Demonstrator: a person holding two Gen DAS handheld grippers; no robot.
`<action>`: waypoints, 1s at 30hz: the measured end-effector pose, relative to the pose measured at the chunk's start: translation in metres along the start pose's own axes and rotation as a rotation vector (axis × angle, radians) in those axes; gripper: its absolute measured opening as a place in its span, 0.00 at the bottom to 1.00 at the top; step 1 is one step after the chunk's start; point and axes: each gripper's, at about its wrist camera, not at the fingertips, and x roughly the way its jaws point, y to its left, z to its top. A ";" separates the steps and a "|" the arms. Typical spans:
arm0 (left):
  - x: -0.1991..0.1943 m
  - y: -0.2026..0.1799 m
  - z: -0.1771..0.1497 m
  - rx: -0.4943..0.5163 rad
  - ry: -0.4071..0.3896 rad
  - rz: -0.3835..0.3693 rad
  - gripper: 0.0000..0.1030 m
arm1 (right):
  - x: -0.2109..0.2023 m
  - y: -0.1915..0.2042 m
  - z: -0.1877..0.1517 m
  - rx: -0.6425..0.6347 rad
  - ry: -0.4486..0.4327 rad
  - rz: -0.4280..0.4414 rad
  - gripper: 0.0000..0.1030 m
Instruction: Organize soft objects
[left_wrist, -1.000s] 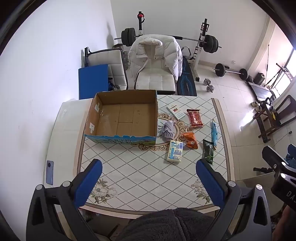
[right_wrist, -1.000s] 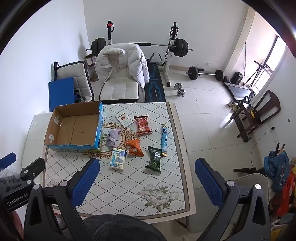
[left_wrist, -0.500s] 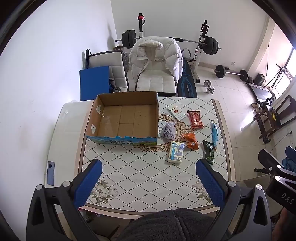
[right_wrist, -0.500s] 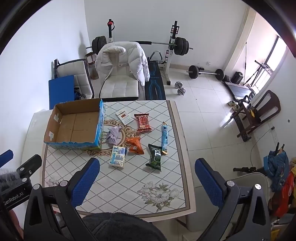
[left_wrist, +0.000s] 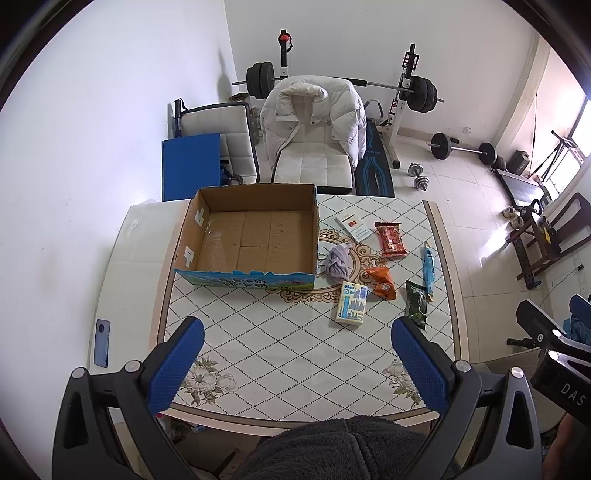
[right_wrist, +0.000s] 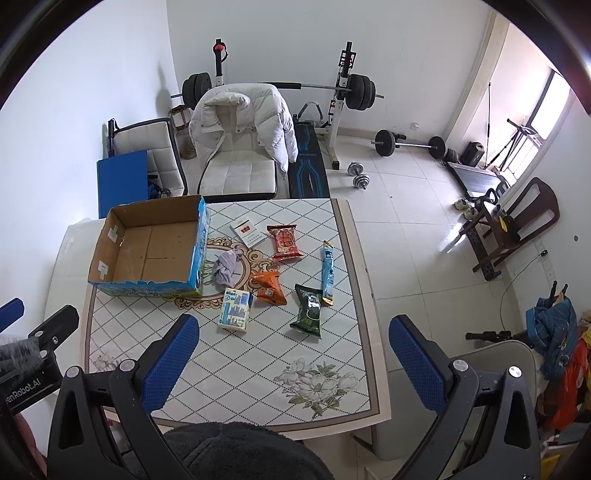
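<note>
A: Both tools up high over the table (left_wrist: 295, 354), looking down. Left gripper (left_wrist: 295, 365) spread wide, blue pads (left_wrist: 177, 365) far apart, nothing between them. What's yours doing?

B: Same on the right gripper (right_wrist: 291, 363): fingers splayed wide, holding nothing. Closest thing ahead of it is the tissue pack (right_wrist: 235, 308), flat on the tablecloth just past the left pad (right_wrist: 168, 363).

A: From my side that tissue pack (left_wrist: 351, 302) sits ahead and a little right of centre. Beside it, further right, a dark green snack bag (left_wrist: 415, 304).

B: Yes, green snack bag (right_wrist: 308, 309) nearly dead ahead of me. Just beyond, an orange packet (right_wrist: 269, 288) close beside the tissue pack's far corner, and a long blue sachet (right_wrist: 328, 275) off to the right near the table edge.

A: Next out, the crumpled grey cloth (left_wrist: 338, 263), right beside the wall of the cardboard box (left_wrist: 243, 275). Whether it touches, I cannot tell.

B: The grey cloth (right_wrist: 225, 267) is ahead-left for me, the open box (right_wrist: 147, 288) further left with nothing visible inside.

A: Farther still: a red snack packet (left_wrist: 391, 239) and a white carton with red print (left_wrist: 354, 228).

B: Beyond the table, a white puffer jacket (right_wrist: 242, 122) draped on a chair, and a barbell rack (right_wrist: 343, 92) at the wall.
</note>
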 end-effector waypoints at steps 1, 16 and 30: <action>0.000 0.000 0.001 -0.001 0.000 0.000 1.00 | 0.000 0.000 -0.001 -0.001 0.000 -0.003 1.00; -0.008 -0.001 0.005 0.001 -0.005 -0.003 1.00 | 0.001 -0.006 -0.004 0.002 -0.007 -0.009 1.00; -0.013 -0.005 0.006 -0.004 -0.017 -0.003 1.00 | -0.006 -0.004 0.002 0.009 -0.028 0.016 1.00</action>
